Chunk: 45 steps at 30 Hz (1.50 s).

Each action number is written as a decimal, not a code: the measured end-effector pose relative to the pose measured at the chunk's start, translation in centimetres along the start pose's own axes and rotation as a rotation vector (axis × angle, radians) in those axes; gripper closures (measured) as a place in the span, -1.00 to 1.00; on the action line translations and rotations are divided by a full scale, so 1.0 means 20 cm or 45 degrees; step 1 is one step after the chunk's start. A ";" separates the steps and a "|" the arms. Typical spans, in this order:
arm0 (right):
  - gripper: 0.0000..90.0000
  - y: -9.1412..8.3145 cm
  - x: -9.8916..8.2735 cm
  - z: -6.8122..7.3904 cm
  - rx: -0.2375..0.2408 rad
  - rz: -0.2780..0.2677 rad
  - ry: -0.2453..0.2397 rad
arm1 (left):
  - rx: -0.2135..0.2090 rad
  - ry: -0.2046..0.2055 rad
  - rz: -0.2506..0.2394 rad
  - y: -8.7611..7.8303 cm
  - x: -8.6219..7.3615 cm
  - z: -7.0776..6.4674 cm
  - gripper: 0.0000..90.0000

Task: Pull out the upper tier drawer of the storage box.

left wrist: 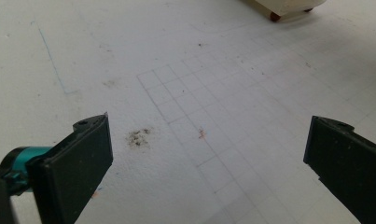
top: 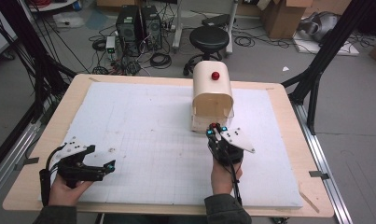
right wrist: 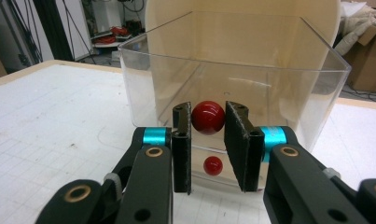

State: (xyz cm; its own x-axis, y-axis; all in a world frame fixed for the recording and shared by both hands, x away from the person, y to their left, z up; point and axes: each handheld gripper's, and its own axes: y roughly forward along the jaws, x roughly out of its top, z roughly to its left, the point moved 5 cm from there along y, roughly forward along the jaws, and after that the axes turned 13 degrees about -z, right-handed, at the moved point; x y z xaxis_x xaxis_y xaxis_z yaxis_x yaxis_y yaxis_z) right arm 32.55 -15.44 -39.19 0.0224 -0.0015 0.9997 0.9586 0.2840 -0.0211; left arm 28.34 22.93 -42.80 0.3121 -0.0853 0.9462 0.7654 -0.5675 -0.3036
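Wooden table; white gridded foam board on it; cream box on board

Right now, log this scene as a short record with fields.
surface: white foam board on a wooden table
box: cream bread box with clear front drawer
right hand-held gripper: shut on the drawer's upper red knob
lower red knob: free
left hand-held gripper: open, empty, over the board

L gripper: jaws wide, nothing btwn | over white gridded board | dirt smudge near L jaw
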 end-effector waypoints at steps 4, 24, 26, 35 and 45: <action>0.61 -0.02 0.00 0.00 0.006 -0.003 0.002 | 0.001 0.000 0.000 0.00 0.00 0.00 -0.96; 0.61 -0.08 0.00 0.01 0.028 -0.008 -0.003 | 0.000 0.002 -0.005 0.00 0.00 -0.01 -0.96; 0.61 -0.08 0.00 0.01 0.028 -0.010 -0.005 | 0.000 0.003 -0.004 0.00 0.01 -0.01 -0.96; 0.61 -0.10 -0.01 0.02 0.034 -0.009 0.000 | -0.004 0.006 -0.005 0.00 0.01 -0.01 -0.96; 0.58 -0.10 -0.02 0.02 0.042 -0.010 0.007 | -0.005 0.007 -0.004 0.00 0.01 -0.01 -0.96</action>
State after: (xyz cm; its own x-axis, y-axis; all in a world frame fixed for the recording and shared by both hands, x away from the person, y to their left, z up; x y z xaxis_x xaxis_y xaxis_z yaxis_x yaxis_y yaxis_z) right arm 30.56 -15.69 -39.47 0.0165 -0.0089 0.9998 0.9488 0.3157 -0.0129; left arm 28.33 22.82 -42.68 0.3068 -0.0882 0.9477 0.7640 -0.5710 -0.3004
